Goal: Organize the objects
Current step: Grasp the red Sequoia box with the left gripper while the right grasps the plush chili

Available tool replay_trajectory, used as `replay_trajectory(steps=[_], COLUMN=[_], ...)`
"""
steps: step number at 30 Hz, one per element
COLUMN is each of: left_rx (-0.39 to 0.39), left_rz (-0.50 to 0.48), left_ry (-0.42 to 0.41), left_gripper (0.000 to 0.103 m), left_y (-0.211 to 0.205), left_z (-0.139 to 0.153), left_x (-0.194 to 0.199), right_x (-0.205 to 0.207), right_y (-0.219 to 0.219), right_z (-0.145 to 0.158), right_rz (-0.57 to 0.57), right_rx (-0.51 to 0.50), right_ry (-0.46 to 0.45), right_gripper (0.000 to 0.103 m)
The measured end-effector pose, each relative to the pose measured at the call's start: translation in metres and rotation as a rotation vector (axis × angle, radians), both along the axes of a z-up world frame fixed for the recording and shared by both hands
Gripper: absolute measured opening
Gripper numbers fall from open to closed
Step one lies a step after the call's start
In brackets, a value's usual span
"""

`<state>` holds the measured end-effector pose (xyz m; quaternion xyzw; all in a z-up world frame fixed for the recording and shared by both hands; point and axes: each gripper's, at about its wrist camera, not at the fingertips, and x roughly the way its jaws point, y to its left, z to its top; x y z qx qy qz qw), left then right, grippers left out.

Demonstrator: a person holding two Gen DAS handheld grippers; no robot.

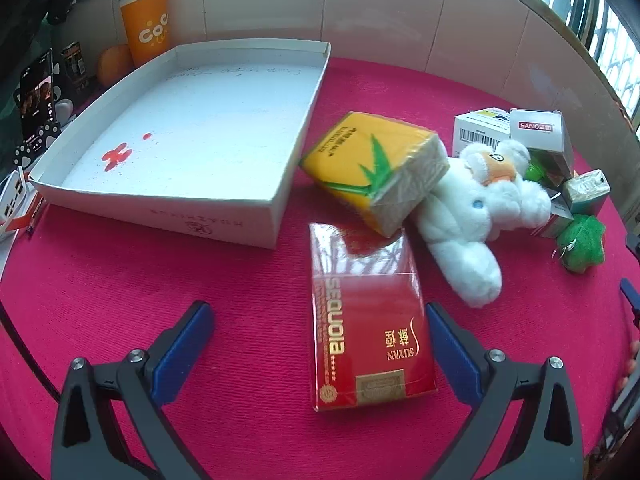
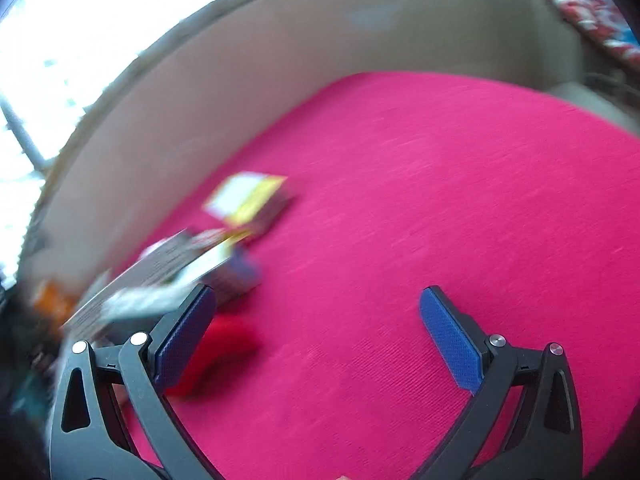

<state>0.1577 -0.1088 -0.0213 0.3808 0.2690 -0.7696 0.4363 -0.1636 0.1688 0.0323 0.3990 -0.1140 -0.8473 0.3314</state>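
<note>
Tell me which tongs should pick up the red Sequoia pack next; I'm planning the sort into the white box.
Left. The left tongs stand open with the red pack lying between their fingers, near the white box. The right tongs are open over bare pink cloth, their view blurred.

Back left, a tall orange paper cup (image 1: 146,22) with white lettering is standing against the pale tiled wall (image 1: 380,8), a round orange fruit (image 1: 113,65) sitting just beside it. A black smartphone (image 1: 37,96) is glowing upright at the far left. Barred windows (image 1: 608,28) are letting daylight in on the right.
</note>
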Motion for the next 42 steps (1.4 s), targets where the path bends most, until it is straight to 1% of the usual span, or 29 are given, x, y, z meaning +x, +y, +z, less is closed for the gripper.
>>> replay_trajectory(steps=[2, 5, 7, 9, 11, 13, 15, 16, 18, 19, 21, 23, 25, 26, 27, 28, 29, 31, 33, 34, 36, 38, 40, 42], left_rx=[0.007, 0.014, 0.006, -0.003, 0.000, -0.036, -0.102, -0.147, -0.194, -0.188, -0.142, -0.102, -0.093, -0.096, -0.102, -0.109, -0.118, -0.137, -0.148, -0.154, -0.168, -0.179, -0.178, -0.168], left_rz=[-0.009, -0.014, -0.015, -0.006, -0.025, -0.073, -0.139, -0.171, -0.219, -0.234, -0.249, -0.252, -0.244, -0.248, -0.260, -0.277, -0.290, -0.301, -0.302, -0.301, -0.301, -0.301, -0.313, -0.312], left_ry=[0.017, 0.023, 0.010, -0.003, -0.003, -0.020, -0.058, -0.084, -0.118, -0.122, -0.113, -0.079, -0.057, -0.055, -0.058, -0.059, -0.063, -0.075, -0.081, -0.085, -0.095, -0.105, -0.102, -0.093], left_gripper=[0.103, 0.103, 0.103, 0.103, 0.103, 0.103, 0.103, 0.103, 0.103, 0.103, 0.102, 0.095, 0.086, 0.082, 0.080, 0.075, 0.074, 0.074, 0.074, 0.074, 0.074, 0.074, 0.074, 0.074], left_y=[-0.001, -0.002, -0.004, -0.006, -0.008, -0.005, 0.002, 0.007, 0.012, 0.012, 0.007, 0.002, -0.001, -0.002, -0.003, -0.001, 0.001, 0.004, 0.007, 0.008, 0.012, 0.014, 0.014, 0.011], left_z=[0.000, 0.002, 0.004, 0.005, 0.006, 0.009, 0.012, 0.013, 0.012, 0.009, 0.001, -0.002, -0.001, -0.001, 0.000, 0.000, 0.001, 0.002, 0.002, 0.002, 0.001, 0.002, 0.002, 0.003], left_x=[0.005, 0.015, 0.021, 0.027, 0.026, 0.017, 0.004, -0.003, -0.010, -0.012, -0.014, -0.013, -0.009, -0.010, -0.014, -0.015, -0.018, -0.021, -0.025, -0.026, -0.029, -0.029, -0.029, -0.027], right_x=[0.012, 0.021, 0.028, 0.037, 0.041, 0.039, 0.040, 0.038, 0.038, 0.036, 0.030, 0.028, 0.030, 0.034, 0.036, 0.038, 0.041, 0.041, 0.038, 0.037, 0.037, 0.040, 0.043, 0.045], right_y=[-0.012, -0.027, -0.039, -0.045, -0.053, -0.059, -0.063, -0.063, -0.070, -0.072, -0.077, -0.083, -0.086, -0.090, -0.092, -0.094, -0.096, -0.097, -0.096, -0.095, -0.096, -0.096, -0.096, -0.096], right_z=[0.003, 0.005, 0.009, 0.009, 0.006, 0.000, -0.006, -0.009, -0.008, -0.008, -0.010, -0.012, -0.013, -0.013, -0.014, -0.014, -0.014, -0.015, -0.017, -0.017, -0.018, -0.018, -0.018, -0.019], right_rz=[0.065, 0.141, 0.180, 0.203, 0.210, 0.204, 0.188, 0.183, 0.164, 0.161, 0.145, 0.133, 0.134, 0.130, 0.131, 0.134, 0.133, 0.130, 0.129, 0.144, 0.158, 0.169, 0.176, 0.188], right_rx=[0.031, -0.004, -0.020, -0.019, -0.010, -0.005, -0.013, -0.015, -0.019, -0.032, -0.066, -0.079, -0.082, -0.062, -0.044, -0.024, -0.007, 0.009, 0.005, -0.009, 0.002, 0.016, 0.022, 0.024], right_ry=[-0.014, -0.078, -0.090, -0.086, -0.098, -0.139, -0.192, -0.204, -0.200, -0.215, -0.256, -0.283, -0.270, -0.241, -0.224, -0.204, -0.174, -0.152, -0.142, -0.137, -0.118, -0.090, -0.066, -0.053], right_gripper=[0.103, 0.103, 0.103, 0.103, 0.103, 0.103, 0.103, 0.103, 0.103, 0.103, 0.103, 0.102, 0.093, 0.086, 0.081, 0.080, 0.079, 0.074, 0.066, 0.065, 0.062, 0.061, 0.060, 0.057])
